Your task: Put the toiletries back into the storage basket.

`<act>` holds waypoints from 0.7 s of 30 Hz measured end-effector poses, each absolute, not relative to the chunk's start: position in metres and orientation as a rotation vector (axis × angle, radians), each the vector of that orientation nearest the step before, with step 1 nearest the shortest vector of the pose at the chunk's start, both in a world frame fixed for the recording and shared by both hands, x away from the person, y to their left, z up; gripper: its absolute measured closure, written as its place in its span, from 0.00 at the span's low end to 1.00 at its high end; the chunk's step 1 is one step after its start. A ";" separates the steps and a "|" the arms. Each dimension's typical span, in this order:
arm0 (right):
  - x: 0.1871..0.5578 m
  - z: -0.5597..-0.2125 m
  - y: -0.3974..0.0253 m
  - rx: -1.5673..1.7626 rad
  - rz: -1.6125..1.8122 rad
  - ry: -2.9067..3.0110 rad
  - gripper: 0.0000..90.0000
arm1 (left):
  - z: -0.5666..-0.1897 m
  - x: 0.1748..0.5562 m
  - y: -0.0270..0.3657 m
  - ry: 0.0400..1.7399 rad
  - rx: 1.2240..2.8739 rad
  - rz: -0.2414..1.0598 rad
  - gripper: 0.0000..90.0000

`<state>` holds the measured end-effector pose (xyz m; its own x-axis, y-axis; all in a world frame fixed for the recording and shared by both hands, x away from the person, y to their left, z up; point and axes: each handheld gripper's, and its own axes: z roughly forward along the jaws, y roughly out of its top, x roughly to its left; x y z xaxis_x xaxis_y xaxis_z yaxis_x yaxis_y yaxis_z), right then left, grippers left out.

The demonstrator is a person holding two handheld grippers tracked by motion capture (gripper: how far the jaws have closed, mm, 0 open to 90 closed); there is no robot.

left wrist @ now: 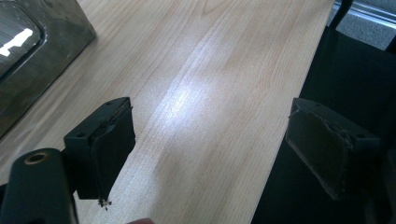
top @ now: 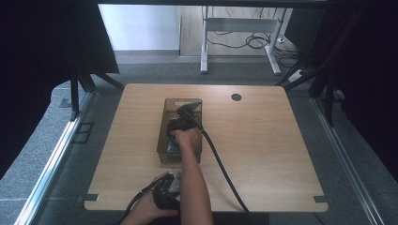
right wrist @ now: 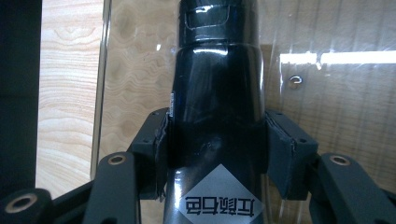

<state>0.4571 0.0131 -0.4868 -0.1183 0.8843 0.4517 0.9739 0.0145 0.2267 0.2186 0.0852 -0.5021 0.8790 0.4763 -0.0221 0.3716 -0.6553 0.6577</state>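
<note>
Left hand-held gripper (left wrist: 212,154): nearest us at the front edge of the surface; we see its black, flat-padded jaws spread wide apart with nothing between them.
Surface: pale wood-grain tabletop (top: 263,140), smooth with a soft sheen.
Right hand-held gripper (right wrist: 217,144): farther in, we see its jaws clamped on both sides of the bottle.
Glossy black cylindrical bottle (right wrist: 217,93): smooth and reflective, with a grey diamond label, inside the bin.
Clear smoky plastic rectangular bin (top: 165,140): mid-surface, rounded corners.

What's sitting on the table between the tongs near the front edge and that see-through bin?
Nothing: in the high view only bare wooden table lies between the left tongs and the clear bin. The left gripper view shows the same bare wood.
</note>
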 end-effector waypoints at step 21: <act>0.458 -0.461 0.005 -1.872 -0.685 -2.182 0.41 | -0.502 0.221 0.088 0.598 2.376 0.205 0.18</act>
<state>0.4580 0.0049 -0.4606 -0.1873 0.8845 0.4272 0.9701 0.0981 0.2222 0.2213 0.0879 -0.5023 0.8824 0.4704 -0.0105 0.3650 -0.6703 0.6462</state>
